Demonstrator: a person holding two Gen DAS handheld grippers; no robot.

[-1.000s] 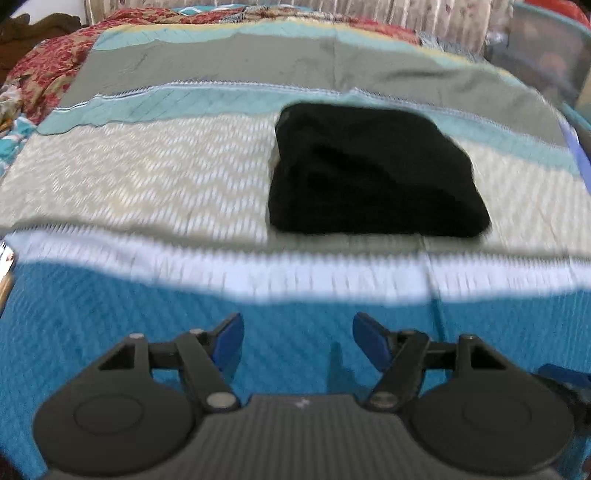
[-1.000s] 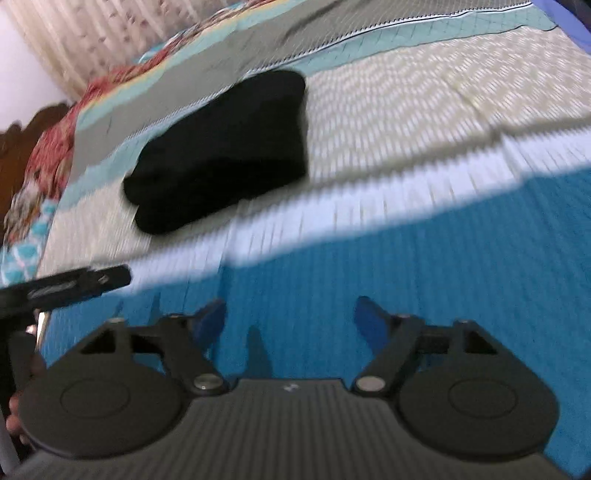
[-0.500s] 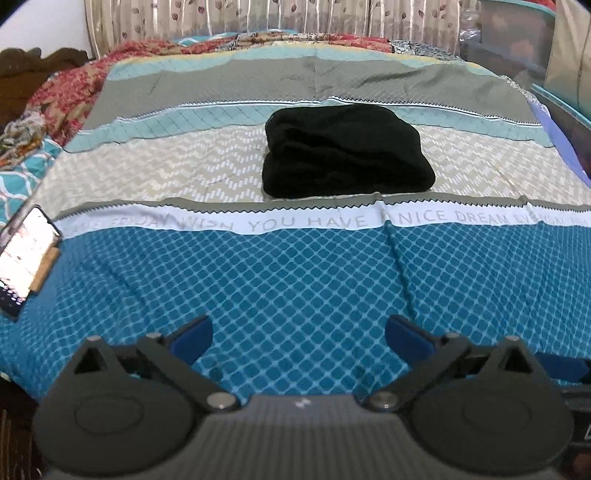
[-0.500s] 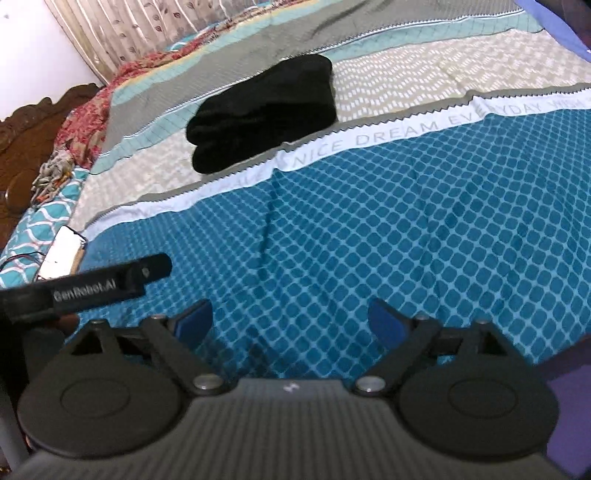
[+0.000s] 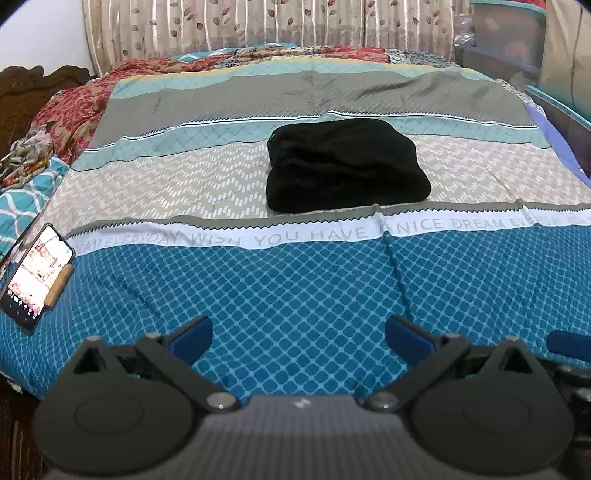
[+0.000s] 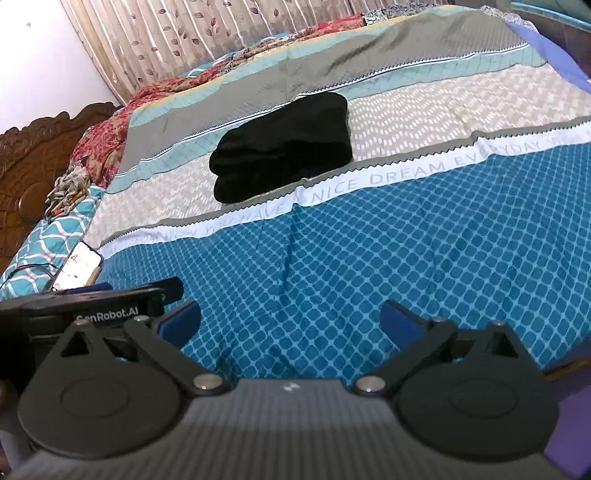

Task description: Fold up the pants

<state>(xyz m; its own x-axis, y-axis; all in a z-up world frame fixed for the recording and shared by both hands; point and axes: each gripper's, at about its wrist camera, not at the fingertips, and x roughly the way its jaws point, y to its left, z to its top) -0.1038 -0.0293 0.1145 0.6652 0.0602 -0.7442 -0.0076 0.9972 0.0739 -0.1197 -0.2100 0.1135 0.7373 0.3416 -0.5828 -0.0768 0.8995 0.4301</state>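
Both views are pulled back from the bed vs. 1 s ago: pants are seen smaller and farther off, motion blur is gone, and gripper jaws are spread wider than before.

Item 1 – pants: black, folded into a compact bundle, laid on the beige chevron band of the bedspread, just behind the white lettered strip; not touched by either gripper.

Item 2 – left gripper: jaws held wide apart, nothing between the blue pads; positioned over the blue diamond section nr. the bed's front edge, well apart from the pants.

Item 3 – right gripper: jaws likewise wide apart, nothing gripped; same blue section. Left unit's body is seen at its lower-left.

Item 4 – phone: screen lit, laid at the bed's left edge.

Item 5 – curtain, leaf print, behind the bed; carved wooden headboard at left.
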